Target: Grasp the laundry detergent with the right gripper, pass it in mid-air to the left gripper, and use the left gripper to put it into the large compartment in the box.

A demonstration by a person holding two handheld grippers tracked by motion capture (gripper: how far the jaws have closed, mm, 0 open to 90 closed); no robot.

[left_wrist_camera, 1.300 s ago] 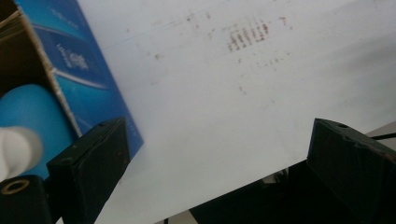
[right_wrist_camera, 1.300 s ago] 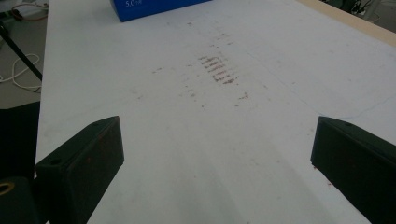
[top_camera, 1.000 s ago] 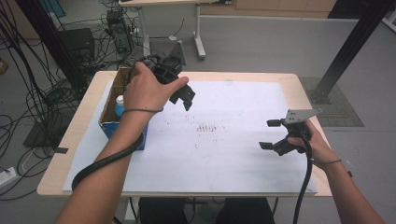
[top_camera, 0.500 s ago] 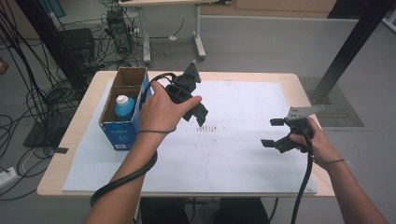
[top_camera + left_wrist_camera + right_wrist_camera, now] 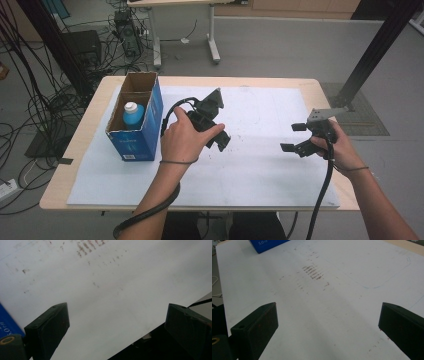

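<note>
High view
left tongs (image 5: 221, 140): over the white sheet (image 5: 260, 165), just right of the blue carton (image 5: 145, 131), empty. Tips point down and right, away from the carton. Reads as clear of the box with nothing left to carry.
bottle (image 5: 133, 113): white cap, light blue body, upright inside the carton's near compartment. Far compartment looks empty. Standing up so it fits the slot and the cap can be reached from above.
carton: open top, at the left edge of the desk (image 5: 75, 150), long side running near to far. Parked off to the side, which leaves the middle of the sheet free as work area.
right tongs (image 5: 295, 137): right side of the sheet, well apart from carton and bottle, low over the paper, jaws pointing left toward the middle. Looks like a standby pose.
cables: one trails off each hand toward the near edge, slack, not crossing the work area.

Left gripper view
left tongs (image 5: 117, 327): jaws spread wide, nothing between them.
below them: stained white sheet, a sliver of blue carton at the left edge. Camera is tilted, so the hand is rolled over.

Right gripper view
right tongs (image 5: 327, 327): jaws also wide apart, empty.
ahead: rows of brown marks (image 5: 312, 272) mid-sheet, a faint blue pen outline far right, carton corner (image 5: 265, 245) at the far end. Aimed across the sheet at the carton, so it watches rather than works.
</note>
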